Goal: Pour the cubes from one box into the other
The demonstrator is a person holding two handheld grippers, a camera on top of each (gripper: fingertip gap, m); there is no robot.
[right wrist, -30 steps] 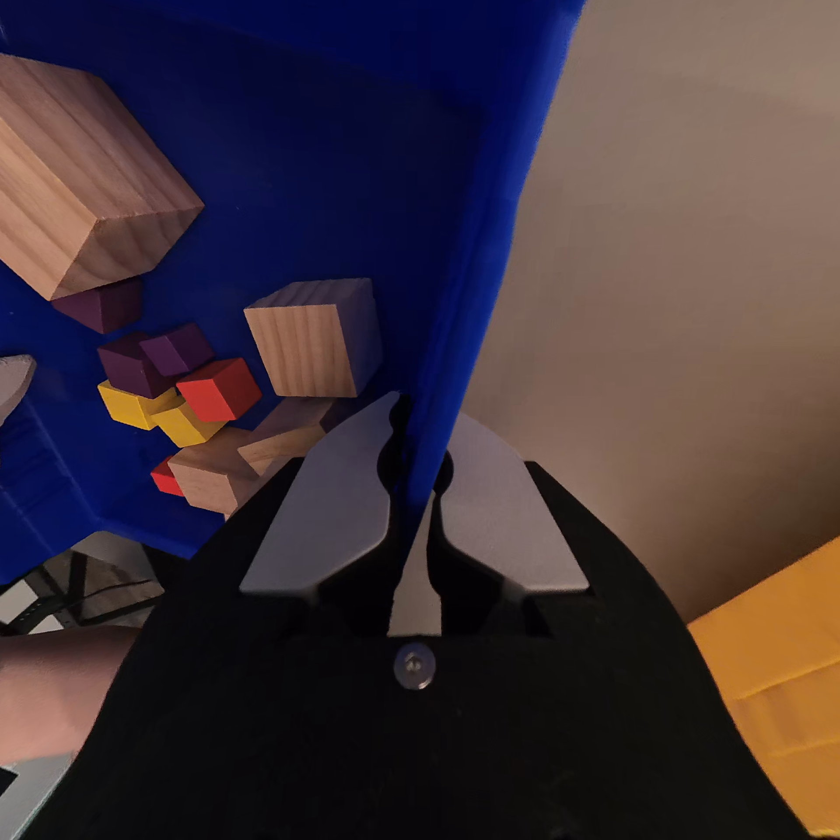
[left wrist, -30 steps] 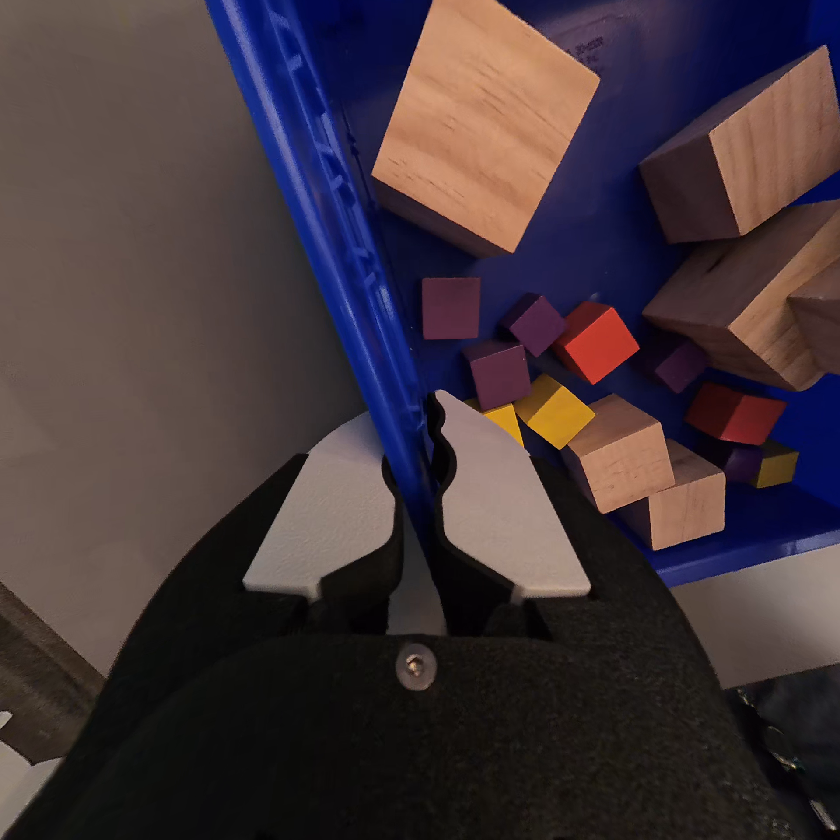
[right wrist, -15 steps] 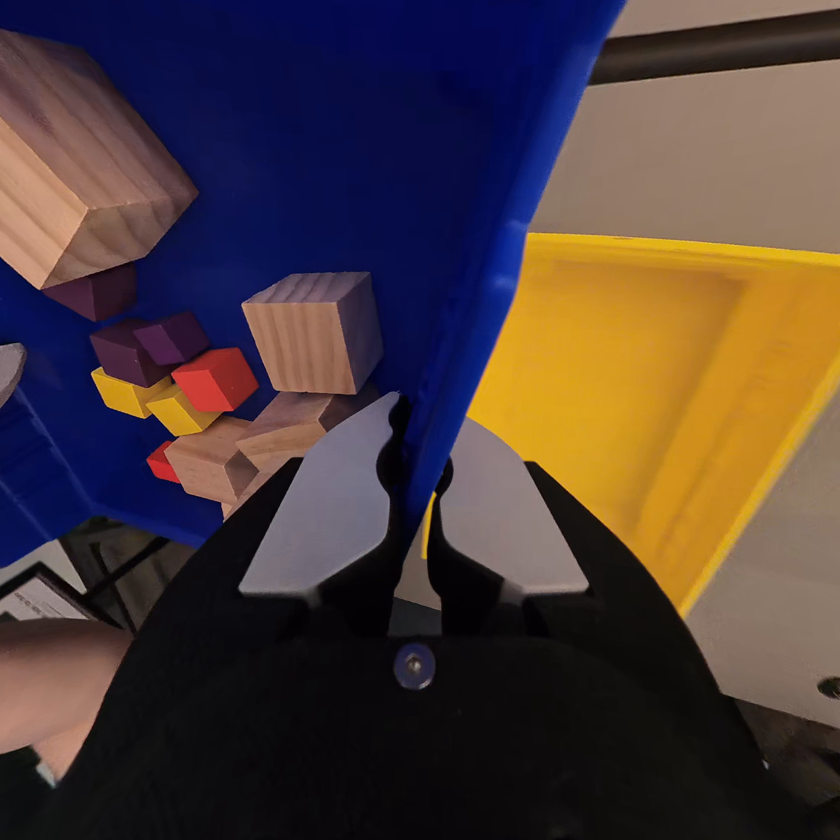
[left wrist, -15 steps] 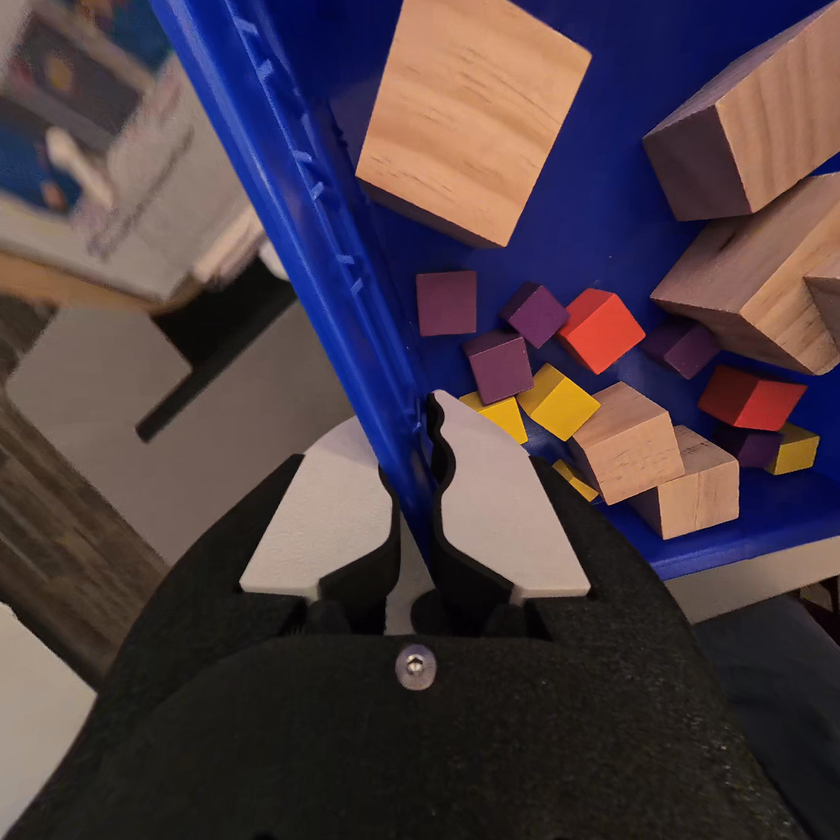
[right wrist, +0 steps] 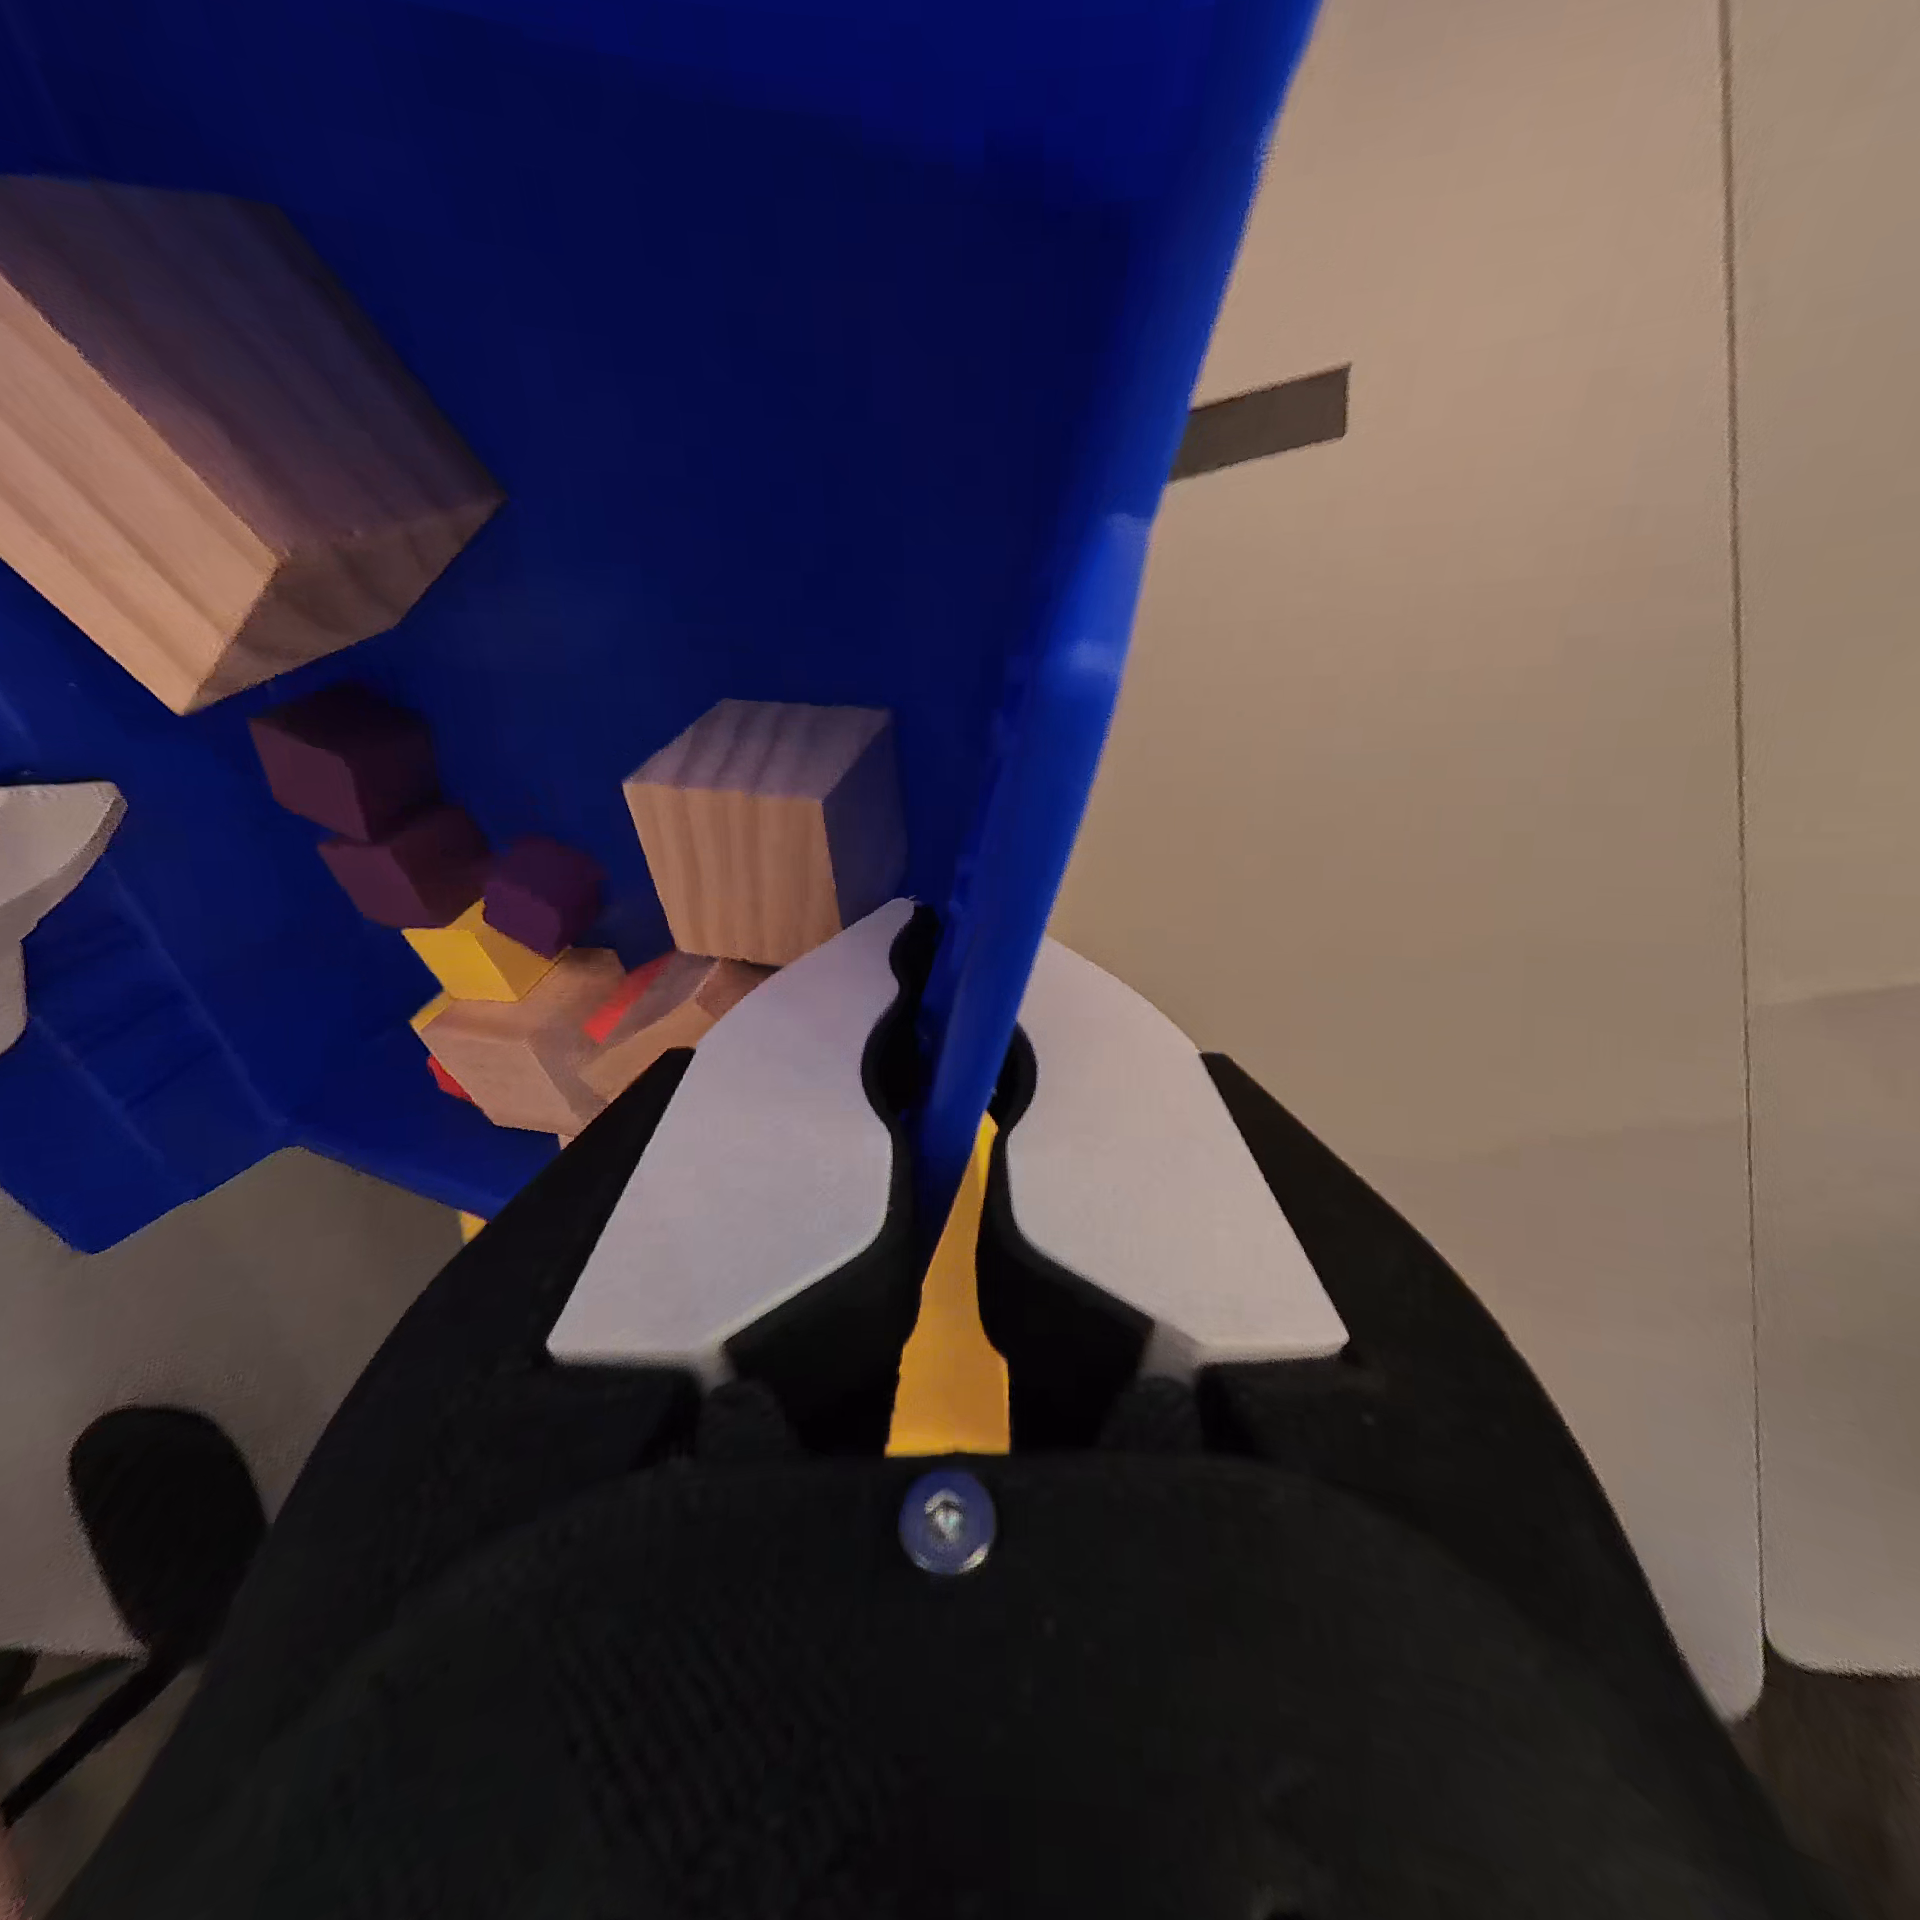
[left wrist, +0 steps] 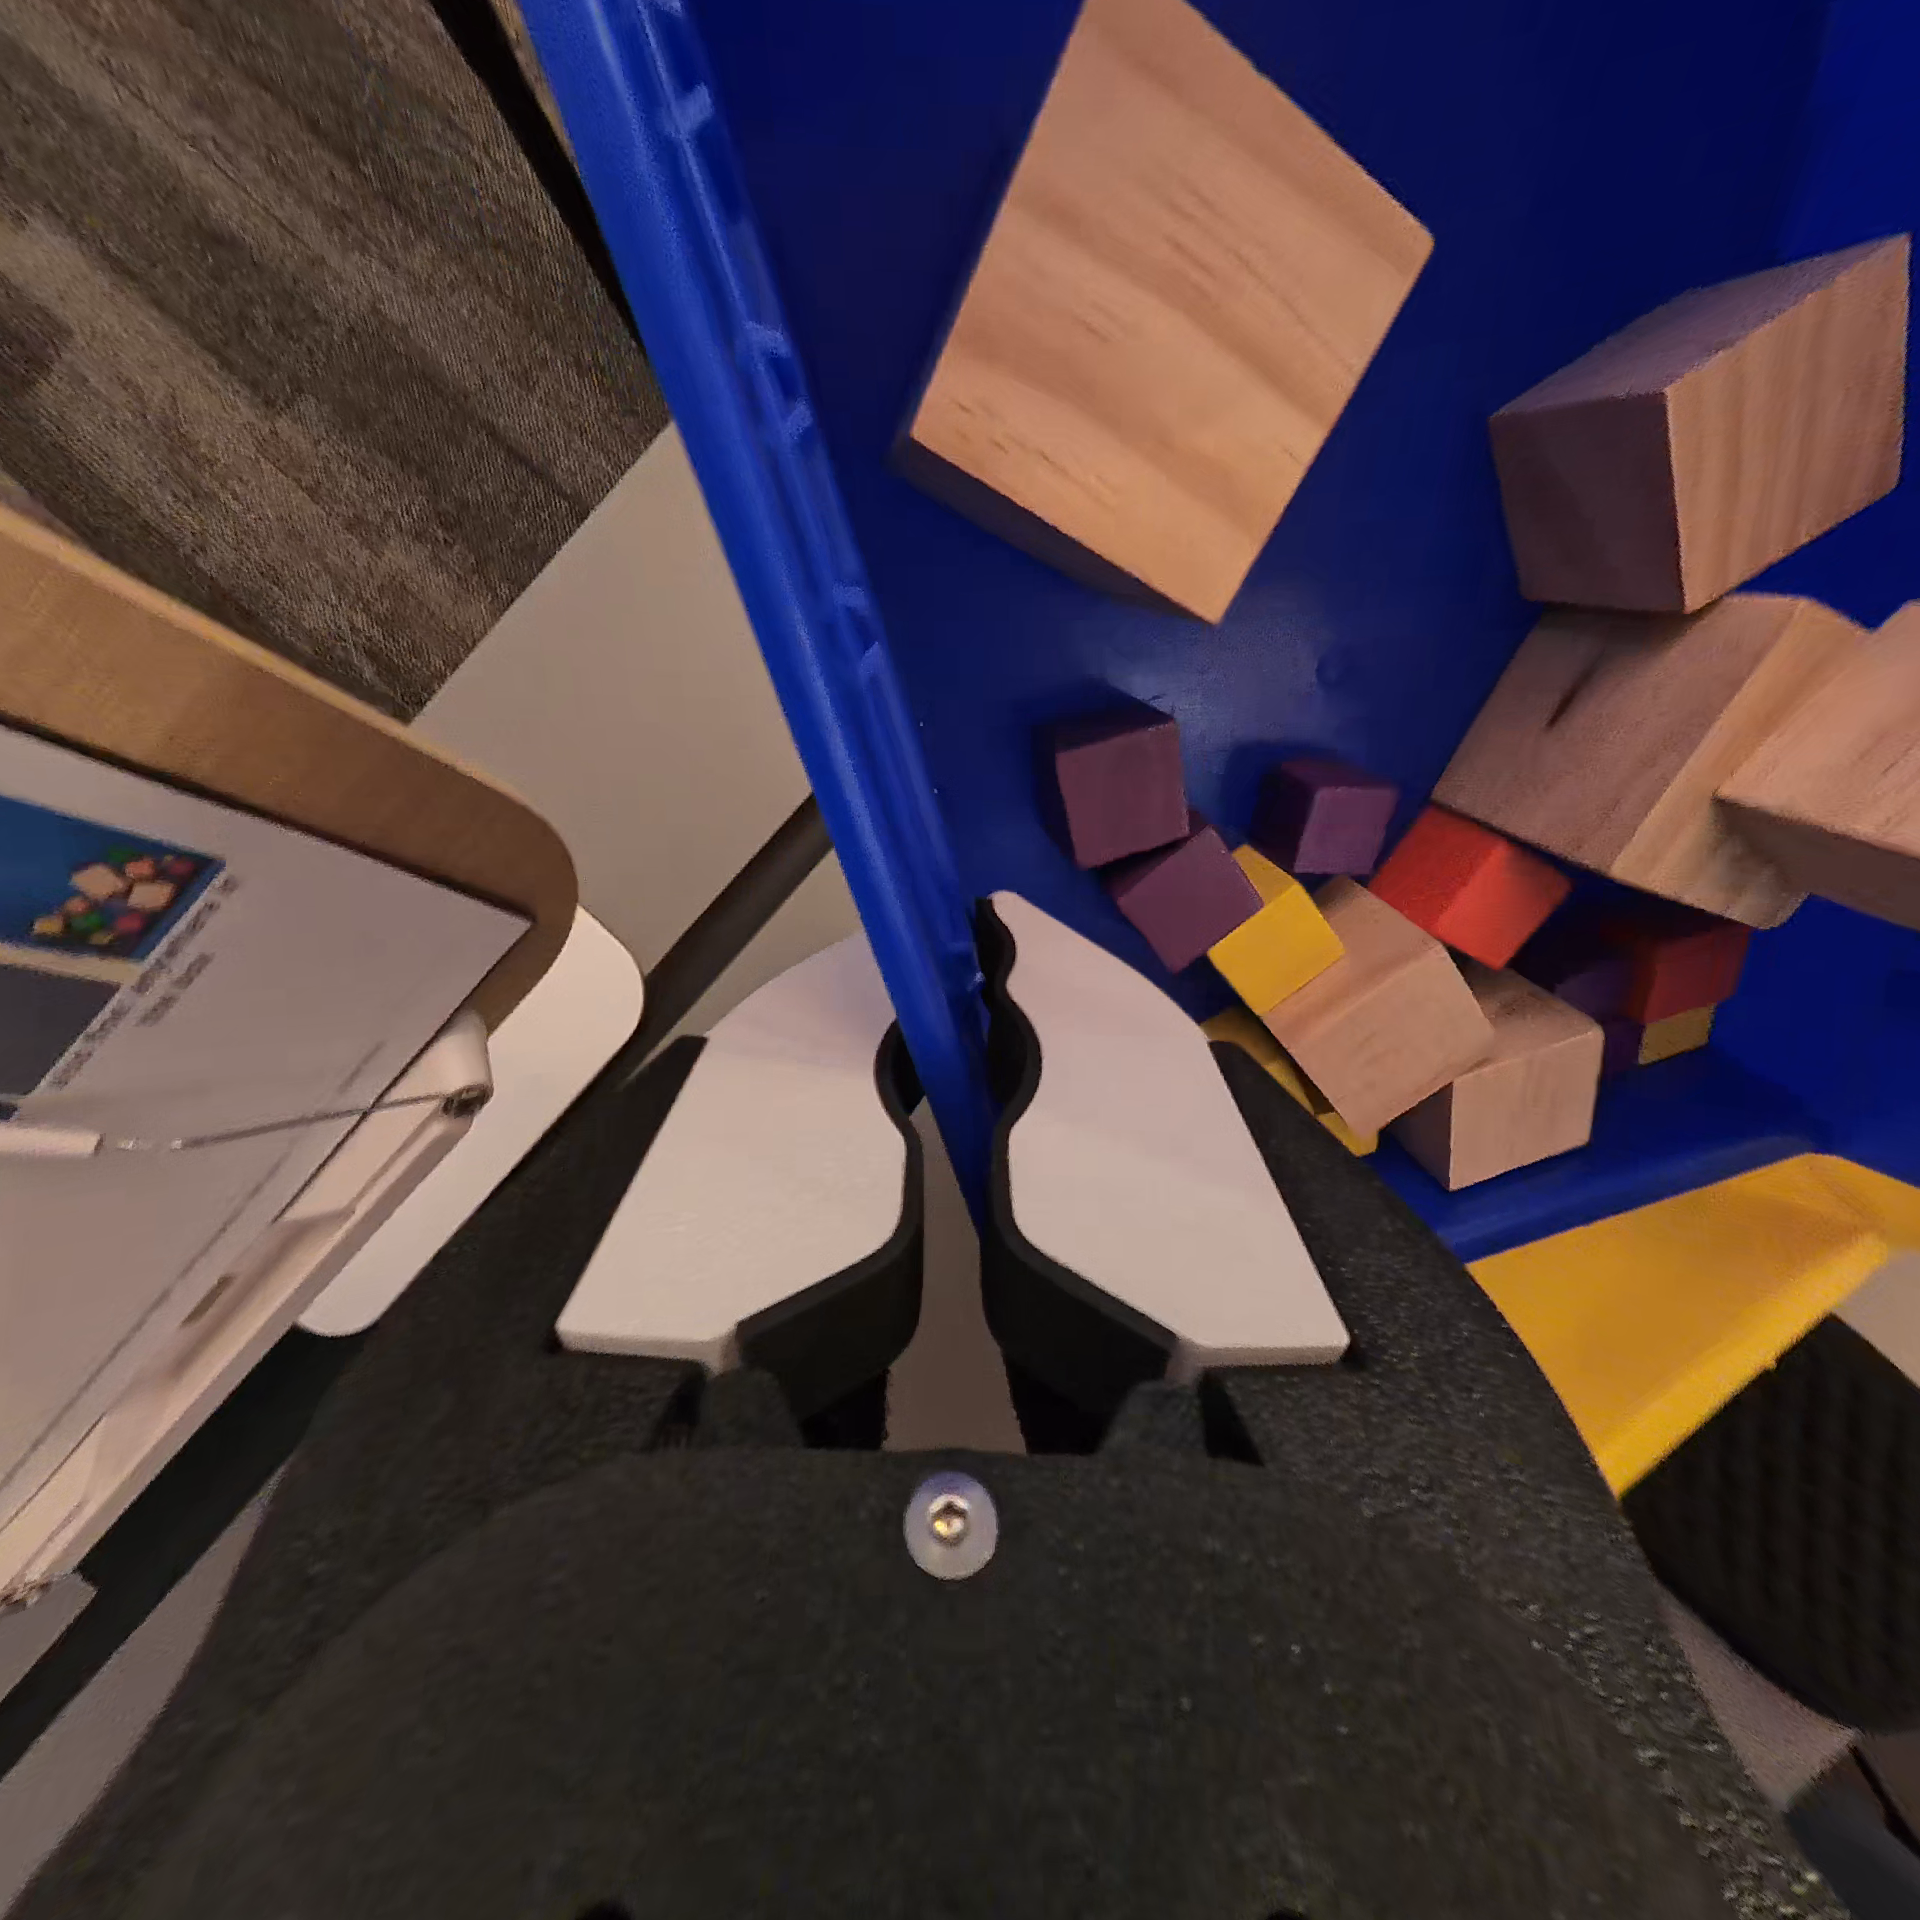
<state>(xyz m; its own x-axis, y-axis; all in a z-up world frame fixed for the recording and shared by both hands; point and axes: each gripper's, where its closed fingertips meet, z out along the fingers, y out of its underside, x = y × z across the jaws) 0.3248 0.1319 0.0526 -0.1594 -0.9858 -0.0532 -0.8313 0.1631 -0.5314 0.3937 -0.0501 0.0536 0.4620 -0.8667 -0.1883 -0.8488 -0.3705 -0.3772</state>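
Observation:
I hold a blue box (left wrist: 1299,665) tilted steeply, one gripper on each side wall. My left gripper (left wrist: 951,966) is shut on its left wall (left wrist: 790,436). My right gripper (right wrist: 951,966) is shut on its right wall (right wrist: 1081,644). Inside the blue box (right wrist: 727,364), large plain wooden cubes (left wrist: 1164,301) and small purple (left wrist: 1120,779), yellow (left wrist: 1273,940) and red cubes (left wrist: 1465,883) pile toward the lower corner. The cubes also show in the right wrist view (right wrist: 758,826). A yellow box (left wrist: 1621,1299) lies below the blue box's lower edge; a strip of it shows between the right jaws (right wrist: 951,1340).
A wooden board with a printed white sheet (left wrist: 208,997) lies at the left on the white table (left wrist: 623,748). Grey carpet (left wrist: 260,291) shows beyond it. The left gripper's finger tip (right wrist: 47,842) shows at the left edge of the right wrist view.
Both grippers have tipped the blue box further. The small cubes slid down into the lower corner against the wooden cubes. The yellow box now sits under the blue box's lower edge.

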